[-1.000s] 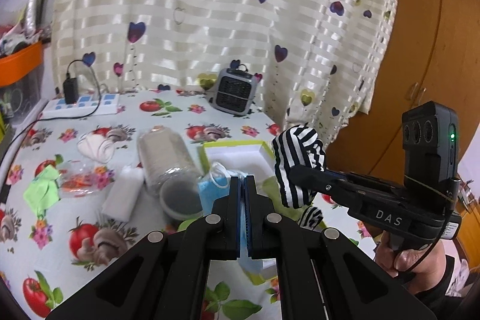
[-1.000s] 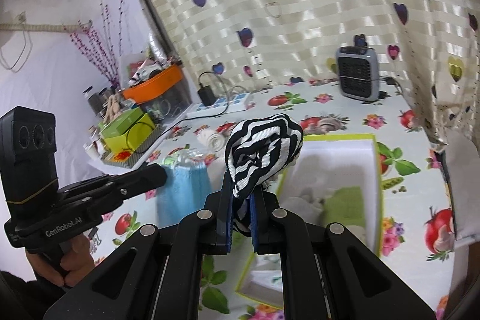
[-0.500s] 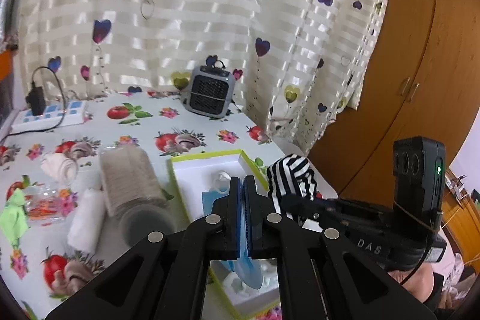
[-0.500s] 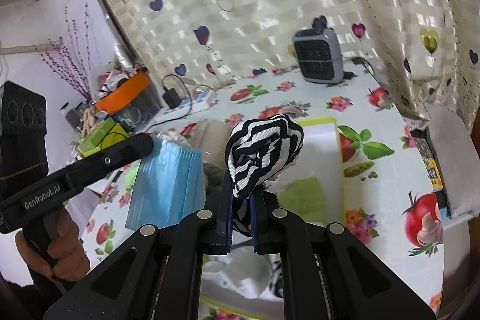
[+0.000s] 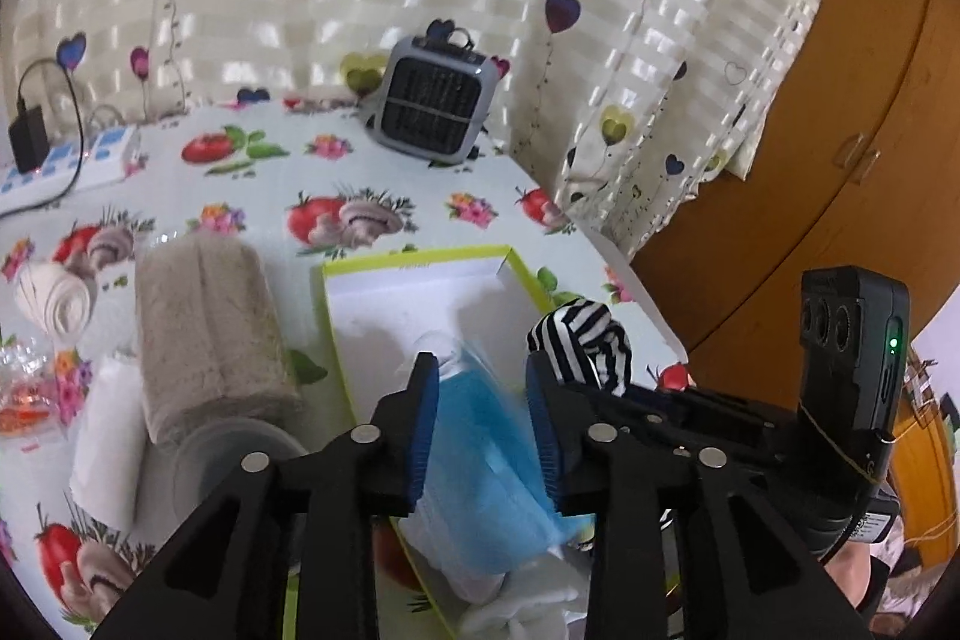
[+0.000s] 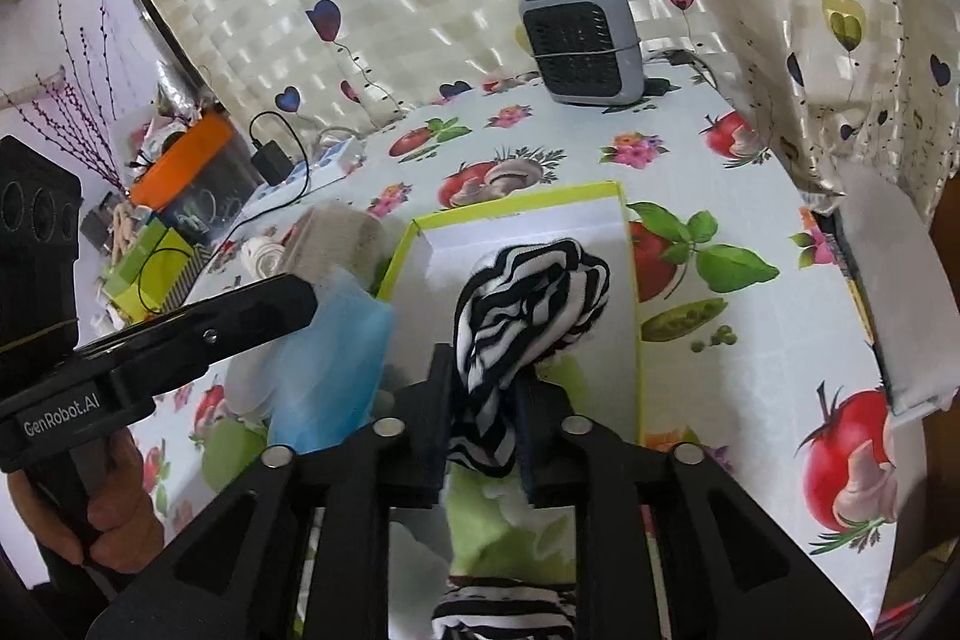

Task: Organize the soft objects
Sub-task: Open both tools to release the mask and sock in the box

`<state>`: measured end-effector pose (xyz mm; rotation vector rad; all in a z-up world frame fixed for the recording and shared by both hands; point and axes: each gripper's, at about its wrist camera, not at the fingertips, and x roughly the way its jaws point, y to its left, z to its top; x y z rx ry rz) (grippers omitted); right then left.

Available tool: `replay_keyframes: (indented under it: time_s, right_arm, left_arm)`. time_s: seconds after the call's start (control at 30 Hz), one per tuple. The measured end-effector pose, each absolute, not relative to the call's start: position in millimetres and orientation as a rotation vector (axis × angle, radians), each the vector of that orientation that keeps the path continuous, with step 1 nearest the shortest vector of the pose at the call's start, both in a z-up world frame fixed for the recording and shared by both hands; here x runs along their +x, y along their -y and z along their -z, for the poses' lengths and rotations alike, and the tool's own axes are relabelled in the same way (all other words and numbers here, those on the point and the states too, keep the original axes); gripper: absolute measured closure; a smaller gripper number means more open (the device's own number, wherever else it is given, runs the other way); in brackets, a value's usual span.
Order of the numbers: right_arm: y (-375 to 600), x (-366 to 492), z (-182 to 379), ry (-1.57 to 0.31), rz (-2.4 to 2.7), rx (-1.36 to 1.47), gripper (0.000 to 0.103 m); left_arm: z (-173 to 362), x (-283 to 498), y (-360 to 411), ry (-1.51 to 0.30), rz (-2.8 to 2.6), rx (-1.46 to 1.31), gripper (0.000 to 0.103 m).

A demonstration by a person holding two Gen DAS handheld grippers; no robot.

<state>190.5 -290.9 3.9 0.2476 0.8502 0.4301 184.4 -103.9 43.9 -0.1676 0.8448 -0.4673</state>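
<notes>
A white box with a lime-green rim lies open on the table. My left gripper is open over it, and a stack of blue face masks is dropping between the fingers into the box. My right gripper is shut on a black-and-white striped cloth and holds it above the box. White and green cloths lie in the box.
A beige rolled towel in a clear jar, a white roll and a white bundle lie left of the box. A grey heater and a power strip stand at the back. A wooden wardrobe is at right.
My left gripper has opened and let go of the blue masks over the box. Both grippers have moved forward and lower over the box. The right gripper still holds the striped cloth.
</notes>
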Motion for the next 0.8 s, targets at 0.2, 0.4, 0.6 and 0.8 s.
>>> replay_keyframes:
  time_s: [0.2,0.4,0.6,0.8]
  right_arm:
    - [291.6,181.3,-14.3,-0.810,-0.431,0.235,0.062]
    - [291.9,170.2,-20.7,-0.795,-0.428,0.247,0.062]
    - [287.9,161.5,-23.0,-0.794,-0.443,0.248,0.062]
    - [279.1,151.7,-25.5,-0.791,-0.463,0.232,0.062]
  left_arm:
    - [-49.4,179.2,96.2,-0.826,0.470,-0.201,0.072]
    - [-52.3,170.2,95.5,-0.818,0.480,-0.193,0.072]
    - [-49.6,161.5,91.1,-0.827,0.491,-0.200,0.071]
    - [-48.2,141.4,84.3,-0.822,0.472,-0.198,0.071]
